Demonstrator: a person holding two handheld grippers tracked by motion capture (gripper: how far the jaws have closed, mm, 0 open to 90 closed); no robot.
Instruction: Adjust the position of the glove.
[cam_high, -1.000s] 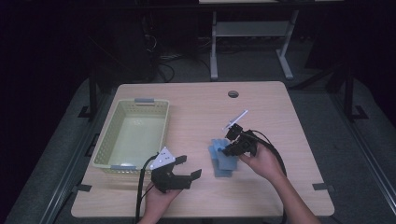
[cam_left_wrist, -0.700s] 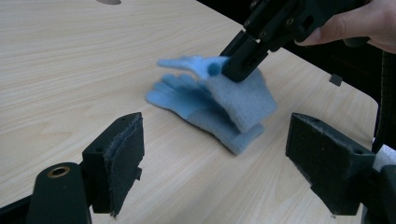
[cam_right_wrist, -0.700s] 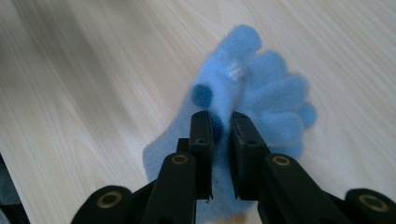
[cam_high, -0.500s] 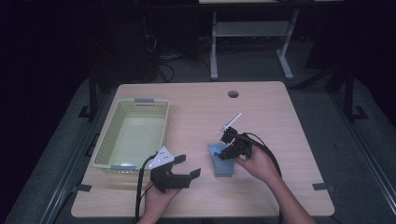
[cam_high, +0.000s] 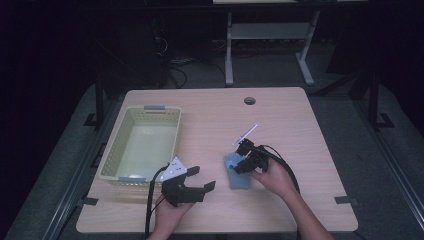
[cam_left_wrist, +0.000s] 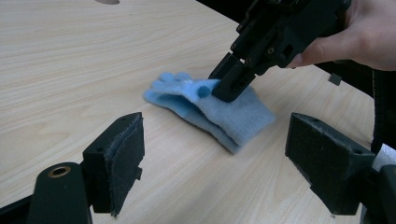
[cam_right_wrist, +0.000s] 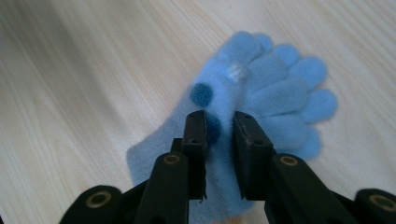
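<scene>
Jaws: right gripper (cam_right_wrist: 219, 135) pinching fuzzy light-blue knit gloves (cam_left_wrist: 212, 114); left gripper (cam_high: 200, 185) open beside gloves | advice: bite both layers before lifting off bench (cam_high: 300, 120)

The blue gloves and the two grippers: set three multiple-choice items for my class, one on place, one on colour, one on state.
1. Where do the gloves lie?
A in the basket
B on the table
C on the floor

2. What colour is the basket?
A pale green
B red
C black

3. How do the left gripper jaws stand?
A wide open
B closed on a glove
C closed on the basket rim

Answers: 1 B, they rest on bare wood under the right gripper. 2 A, its walls show pale green. 3 A, a wide gap shows between them.
</scene>
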